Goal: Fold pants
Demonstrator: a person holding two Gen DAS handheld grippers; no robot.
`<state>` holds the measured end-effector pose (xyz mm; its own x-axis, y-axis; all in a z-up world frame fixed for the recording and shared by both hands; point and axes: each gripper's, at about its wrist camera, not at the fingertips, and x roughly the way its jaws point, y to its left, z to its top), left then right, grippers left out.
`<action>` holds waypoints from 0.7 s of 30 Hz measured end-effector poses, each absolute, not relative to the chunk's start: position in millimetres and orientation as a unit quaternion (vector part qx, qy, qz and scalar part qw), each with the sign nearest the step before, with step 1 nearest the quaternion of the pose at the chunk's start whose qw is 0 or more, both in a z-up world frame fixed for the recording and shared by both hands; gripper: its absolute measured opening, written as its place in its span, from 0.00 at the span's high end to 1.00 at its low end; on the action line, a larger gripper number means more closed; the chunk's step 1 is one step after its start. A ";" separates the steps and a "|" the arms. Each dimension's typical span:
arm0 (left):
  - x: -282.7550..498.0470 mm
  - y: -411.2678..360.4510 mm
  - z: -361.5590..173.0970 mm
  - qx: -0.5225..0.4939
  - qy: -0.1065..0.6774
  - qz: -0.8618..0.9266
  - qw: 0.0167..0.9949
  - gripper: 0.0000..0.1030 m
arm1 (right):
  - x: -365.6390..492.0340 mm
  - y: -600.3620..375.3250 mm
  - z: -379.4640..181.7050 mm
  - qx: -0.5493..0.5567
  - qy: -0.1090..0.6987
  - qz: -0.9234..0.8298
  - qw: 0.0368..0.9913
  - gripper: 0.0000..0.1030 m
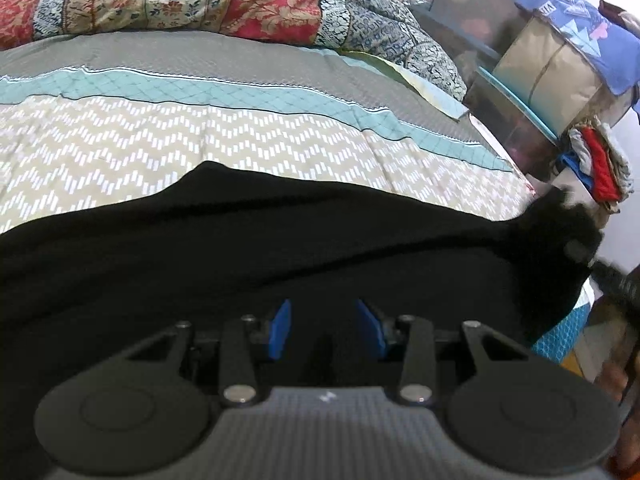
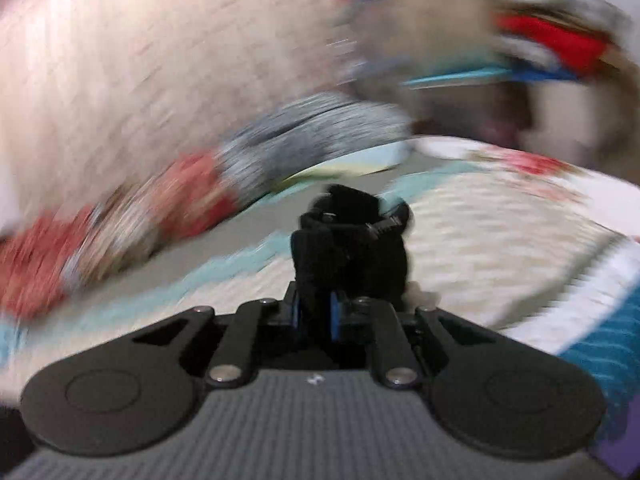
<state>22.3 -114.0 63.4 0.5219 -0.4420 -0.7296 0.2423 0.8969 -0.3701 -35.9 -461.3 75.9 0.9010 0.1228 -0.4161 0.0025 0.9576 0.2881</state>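
Two grippers work one pair of black fabric pants [image 1: 256,248] spread across a chevron-patterned bedspread [image 1: 200,140]: the right gripper [image 2: 316,316] clamps a bunched end, the left gripper [image 1: 326,330] stands partly open over the cloth.

A bed [image 1: 280,52] carries everything, covered by a bedspread [image 1: 200,136] with a grey band at the far side, a teal band, then a beige and white zigzag part nearer. Black pants [image 1: 240,248] lie spread across its near part. A red, blue and cream patterned quilt [image 1: 180,4] is bunched along the far edge.
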 end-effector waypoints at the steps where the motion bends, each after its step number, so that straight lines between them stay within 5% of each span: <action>1: 21.8 -111.7 62.3 -0.113 0.448 -0.196 0.865 0.64 | -36.2 -445.0 72.3 0.120 0.233 0.055 0.964 0.84; 6: 16.9 -101.3 56.9 -0.118 0.455 -0.186 0.863 0.64 | -30.3 -376.8 22.7 0.051 0.324 0.134 0.935 0.83; 9: 11.9 -90.5 59.5 -0.122 0.450 -0.183 0.865 0.64 | -37.3 -359.3 17.4 -0.025 0.312 0.127 0.941 0.80; 11: 8.2 -81.3 63.0 -0.129 0.446 -0.181 0.867 0.64 | -38.5 -362.4 27.6 -0.019 0.318 0.144 0.937 0.56; 12: 5.8 -75.4 65.2 -0.133 0.444 -0.179 0.867 0.64 | -41.0 -365.8 34.2 -0.010 0.315 0.148 0.937 0.55; 21: -32.9 -13.9 93.2 -0.163 0.405 -0.148 0.887 0.57 | -24.5 -366.4 50.6 0.063 0.267 0.139 0.951 0.58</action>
